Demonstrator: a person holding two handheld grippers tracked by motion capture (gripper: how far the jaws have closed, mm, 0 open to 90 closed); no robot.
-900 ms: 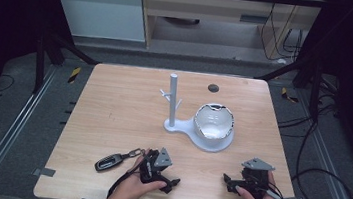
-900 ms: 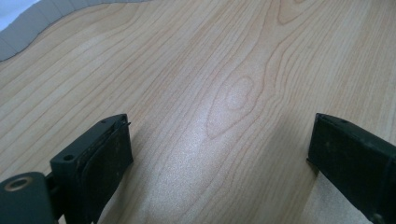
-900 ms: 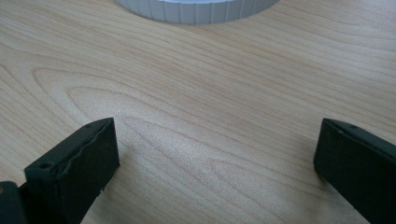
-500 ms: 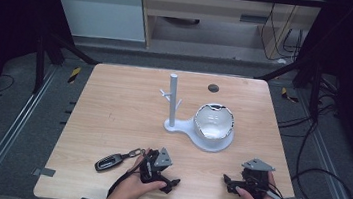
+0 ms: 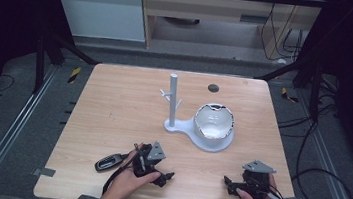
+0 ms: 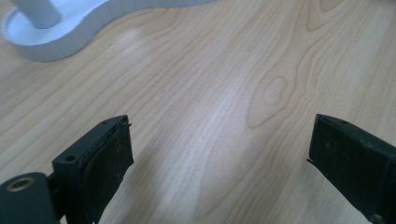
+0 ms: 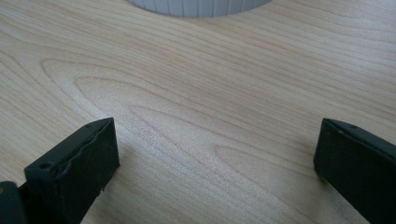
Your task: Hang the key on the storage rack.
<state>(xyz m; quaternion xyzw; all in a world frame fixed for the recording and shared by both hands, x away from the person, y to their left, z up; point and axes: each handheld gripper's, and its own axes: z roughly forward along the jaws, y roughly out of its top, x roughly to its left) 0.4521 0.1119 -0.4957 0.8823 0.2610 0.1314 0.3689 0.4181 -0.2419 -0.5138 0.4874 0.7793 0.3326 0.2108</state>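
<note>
left gripper: lower centre-left of the high view, resting on the table — jaws wide apart, only bare wood between them.
right gripper: lower right, jaws also spread, nothing held.
car key fob: lower left of the high view, lying flat just beside your left hand, with a dark strap trailing toward the near edge.
handling: looks light, rigid and smooth plastic, likely to skid on wood — pinch across the narrow sides mid-body, or lift by the strap.
white stand: centre of the frame, upright post with side pegs; its bowl-shaped dish is right of the post, well apart from the fob.
open room: wide bare wood at left and centre.
edges: fob sits near the front edge, so drag inward, not toward you; mind the post when lifting.
</note>
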